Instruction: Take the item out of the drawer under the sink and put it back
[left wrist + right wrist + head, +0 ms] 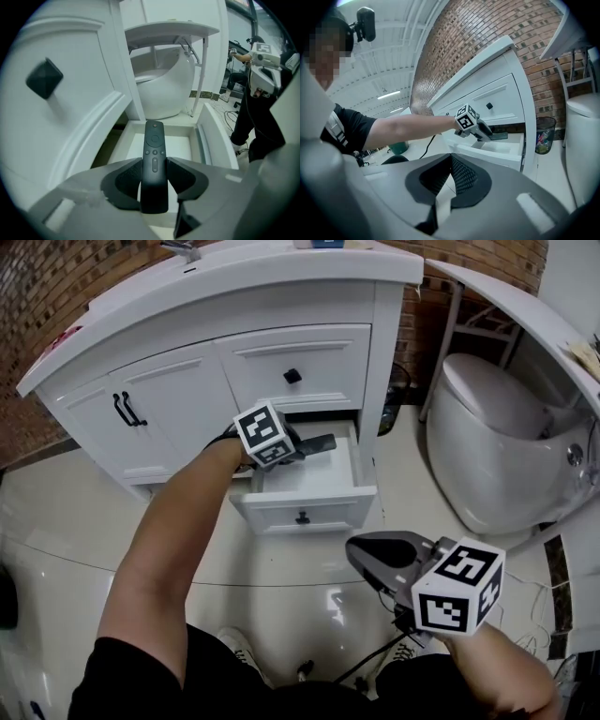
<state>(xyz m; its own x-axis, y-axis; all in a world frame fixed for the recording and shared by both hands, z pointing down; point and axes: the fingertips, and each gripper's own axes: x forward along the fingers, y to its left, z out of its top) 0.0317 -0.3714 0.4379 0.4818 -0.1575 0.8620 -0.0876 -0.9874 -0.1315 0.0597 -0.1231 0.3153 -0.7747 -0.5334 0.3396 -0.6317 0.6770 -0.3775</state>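
My left gripper (pixel 298 448) hangs over the open lower drawer (pixel 302 512) of the white sink cabinet, shut on a slim black remote (pixel 321 442). In the left gripper view the remote (pixel 154 159) stands lengthwise between both pads, buttons facing the camera, above the white inside of the drawer (pixel 206 140). The right gripper view shows the same remote (pixel 499 136) lifted above the drawer (pixel 487 154). My right gripper (pixel 361 549) stays low over the floor in front of the cabinet, its pads (pixel 459 173) together with nothing in them.
A closed upper drawer (pixel 292 371) with a black knob sits just above the open one. Cabinet doors (pixel 159 409) lie to the left. A white toilet (pixel 497 437) stands to the right, a waste bin (pixel 543 133) beside the cabinet. Cables (pixel 375 662) trail on the glossy floor.
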